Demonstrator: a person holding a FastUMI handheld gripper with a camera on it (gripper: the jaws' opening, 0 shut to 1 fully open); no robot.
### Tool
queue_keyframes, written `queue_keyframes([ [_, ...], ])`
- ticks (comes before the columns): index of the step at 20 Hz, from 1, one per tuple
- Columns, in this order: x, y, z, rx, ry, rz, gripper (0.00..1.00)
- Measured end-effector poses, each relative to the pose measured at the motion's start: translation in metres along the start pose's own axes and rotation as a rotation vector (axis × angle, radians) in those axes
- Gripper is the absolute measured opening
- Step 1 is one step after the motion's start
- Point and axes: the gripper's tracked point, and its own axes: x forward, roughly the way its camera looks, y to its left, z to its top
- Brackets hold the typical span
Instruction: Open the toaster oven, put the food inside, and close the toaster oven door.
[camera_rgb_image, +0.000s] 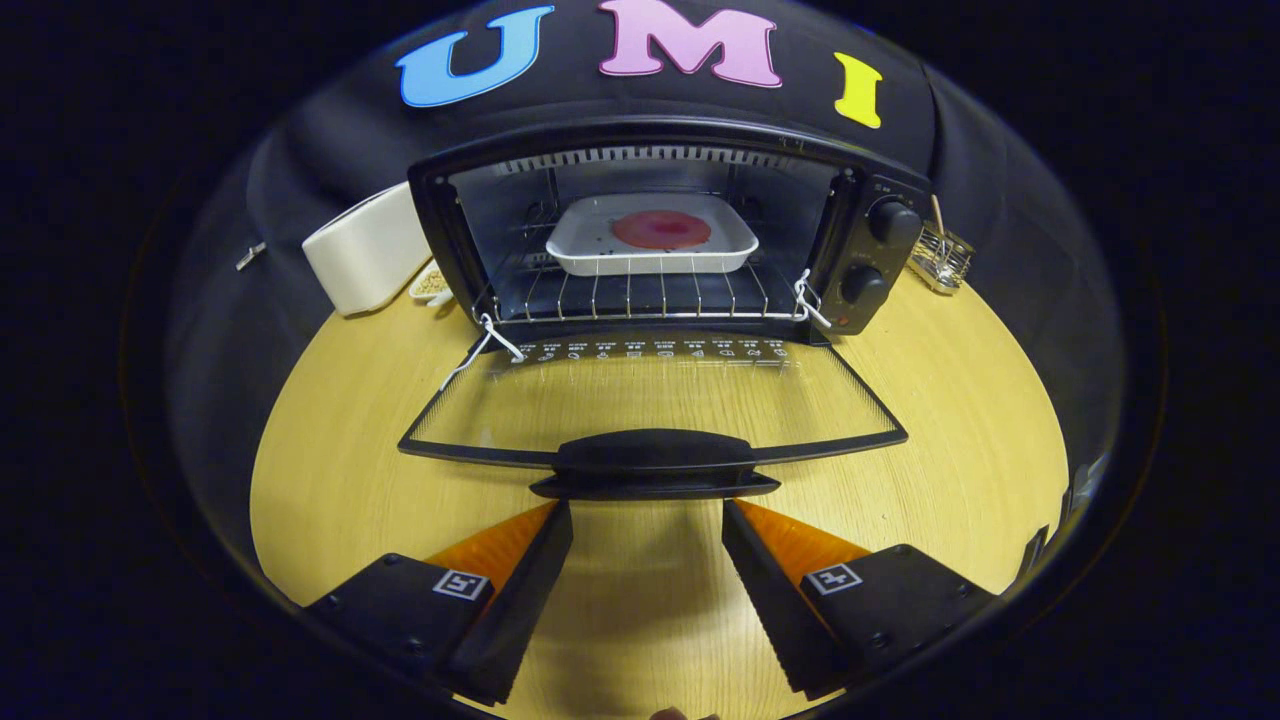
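Your gripper (648, 515) is released: the two fingers (535, 570) stand spread with bare bench (950, 400) showing between them, and they clasp nothing. Their tips sit just short of the door handle (655, 462), one to each side of its middle; whether either tip touches the handle cannot be told.

The oven (660, 230) stands on the bench beyond the fingers, its door (650, 400) dropped fully down toward you so the glass lies about flat and the wood grain reads through it. The handle is at the door's near edge. A row of small white marks runs along the door's hinge edge. White hinge links (810, 298) show at both lower corners of the opening.

Inside, a white tray (650, 240) sits on the wire rack (630, 295), about centred in the cavity. The food (661, 229), a flat red-pink round, lies in the middle of the tray.

Two black knobs (893, 222) sit one above the other on the oven's right panel.

Left of the oven, a white box-shaped thing (368, 250) stands close by its side, with a small dish (432, 285) tucked between them. Right of the oven, near the knobs, a small wire basket (940, 258) holds a thin stick.
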Motion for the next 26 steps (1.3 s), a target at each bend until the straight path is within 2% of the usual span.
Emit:
queue_keyframes([
  [8, -0.033, 0.002, 0.035, -0.053, -0.179, 0.030, 0.99],
  [19, -0.071, 0.001, 0.135, -0.064, -0.401, 0.068, 0.99],
  [26, -0.108, -0.014, 0.147, -0.105, -0.487, 0.113, 0.99],
])
